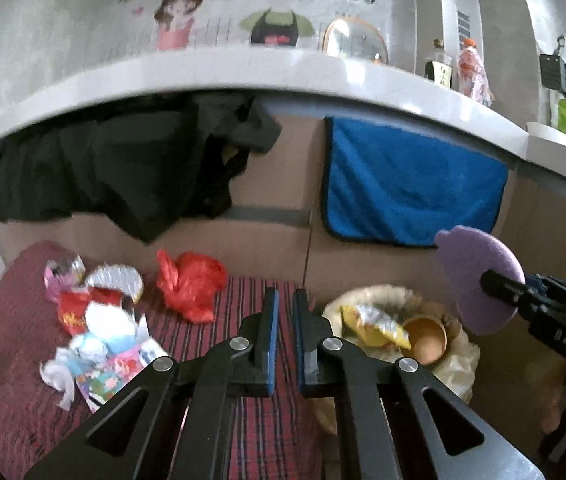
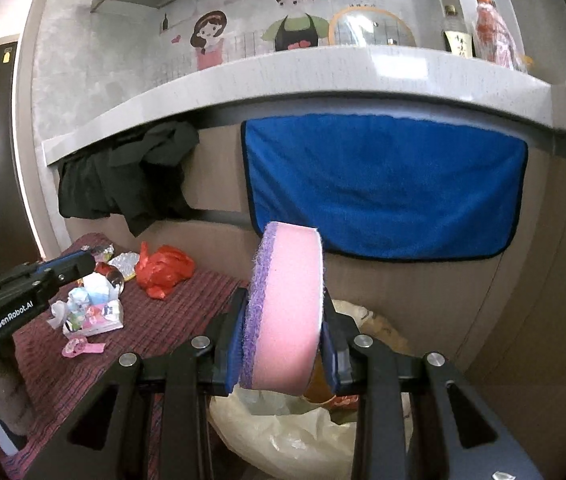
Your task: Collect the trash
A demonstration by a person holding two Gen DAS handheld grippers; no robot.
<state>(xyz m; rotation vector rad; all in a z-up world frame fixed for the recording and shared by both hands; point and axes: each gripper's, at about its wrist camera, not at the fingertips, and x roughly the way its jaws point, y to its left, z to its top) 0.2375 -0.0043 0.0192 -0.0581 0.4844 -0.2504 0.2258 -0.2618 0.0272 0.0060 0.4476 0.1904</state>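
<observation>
The sponge (image 2: 287, 312), pink-faced only in the right wrist view and a purple disc from the left, stands on edge, flat faces sideways, clamped in the right claw (image 2: 285, 344) above the bin bag (image 2: 283, 436), while the left claw (image 1: 286, 340) is closed, empty.

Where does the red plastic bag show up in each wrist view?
Left wrist view: the red plastic bag lies left of centre on the striped cloth, just beyond the left gripper.
Right wrist view: the bag sits at middle left, left of the sponge in the right gripper.
Shared landmark: the blue towel hanging under the counter.
</observation>
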